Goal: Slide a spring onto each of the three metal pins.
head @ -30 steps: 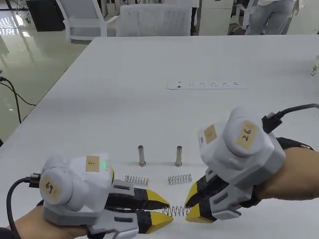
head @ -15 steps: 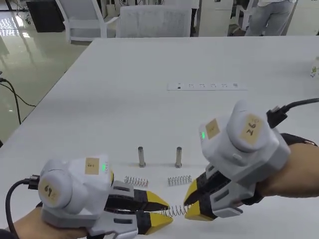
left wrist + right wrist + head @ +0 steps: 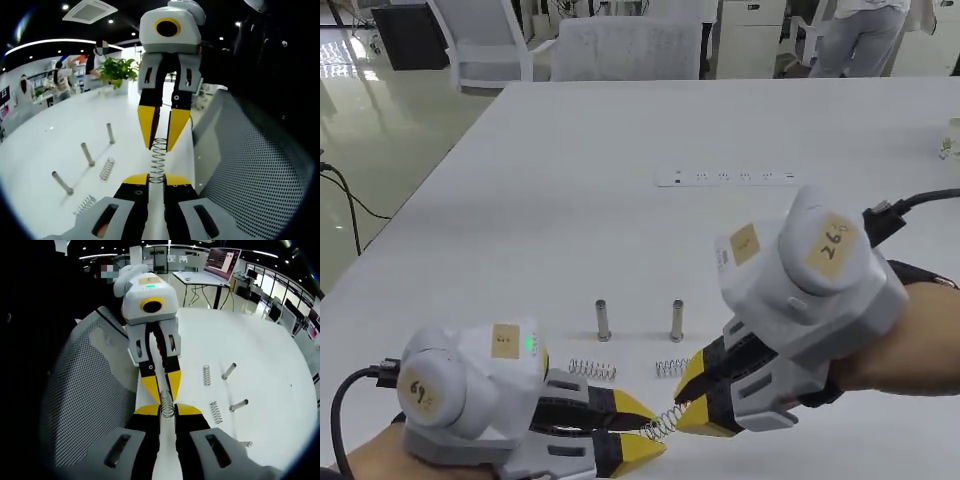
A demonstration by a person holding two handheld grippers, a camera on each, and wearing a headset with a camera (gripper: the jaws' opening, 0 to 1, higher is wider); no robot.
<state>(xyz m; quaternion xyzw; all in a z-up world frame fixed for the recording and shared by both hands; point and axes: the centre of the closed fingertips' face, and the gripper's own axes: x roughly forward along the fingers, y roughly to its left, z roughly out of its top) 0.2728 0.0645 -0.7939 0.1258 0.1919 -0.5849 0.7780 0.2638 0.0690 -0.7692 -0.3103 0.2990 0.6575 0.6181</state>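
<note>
Jaws of the left gripper (image 3: 156, 178) are clamped on one end of a spring (image 3: 158, 160). The right gripper (image 3: 159, 145) pinches the other end, so the coil spans the gap between them, off the counter (image 3: 60, 130). The left gripper view shows three pins (image 3: 87, 154) in a row, with two loose springs (image 3: 106, 168) lying beside them. The head view shows two pins standing upright just left of the right gripper's body, and a power strip (image 3: 725, 178) farther back. Against a second ago, the right gripper has lifted, and the held spring now slopes up toward it instead of lying level.
</note>
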